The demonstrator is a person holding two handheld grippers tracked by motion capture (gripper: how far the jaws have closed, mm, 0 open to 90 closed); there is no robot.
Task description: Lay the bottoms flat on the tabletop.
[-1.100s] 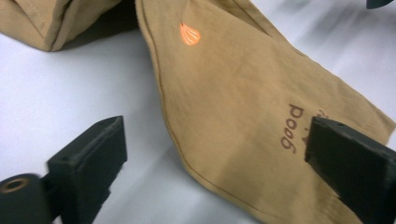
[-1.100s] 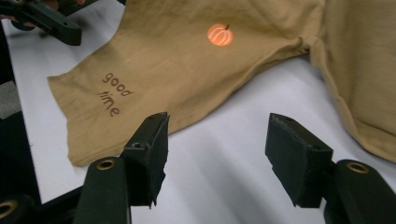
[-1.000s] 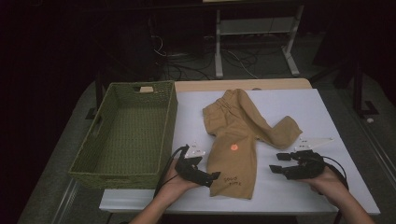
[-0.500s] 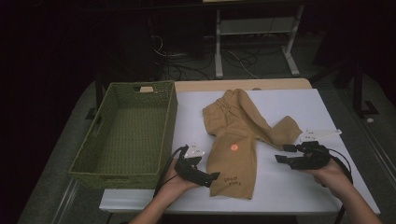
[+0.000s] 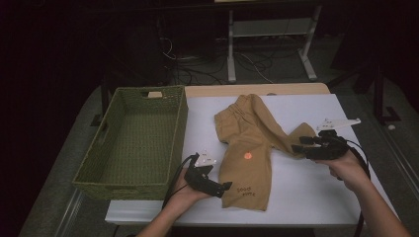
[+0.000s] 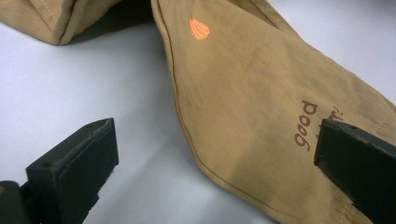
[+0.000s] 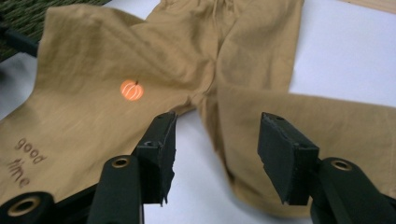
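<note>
Table (image 5: 306, 197) with a white top carries everything here. Basket (image 5: 133, 143), woven and green, stands on its left part, just beside the trousers. Trousers (image 5: 249, 148), tan and small, lie spread flat in the middle of the table, waistband toward the far edge, one leg running toward the near edge and the other angling off toward the right. An orange pumpkin (image 5: 248, 156) is printed on the near leg, and brown lettering (image 5: 247, 192) sits by its hem.

The left gripper (image 5: 217, 186) rests low at the near edge, its tips at the hem of the near leg. In the left gripper view its jaws stand wide apart: one hangs over bare table, the other over the cloth by the lettering, and neither presses on anything.

The right gripper (image 5: 298, 144) hovers at the end of the other leg. Its jaws have just been closing, yet a clear gap remains, with the leg's edge lying below them unpinched.
</note>
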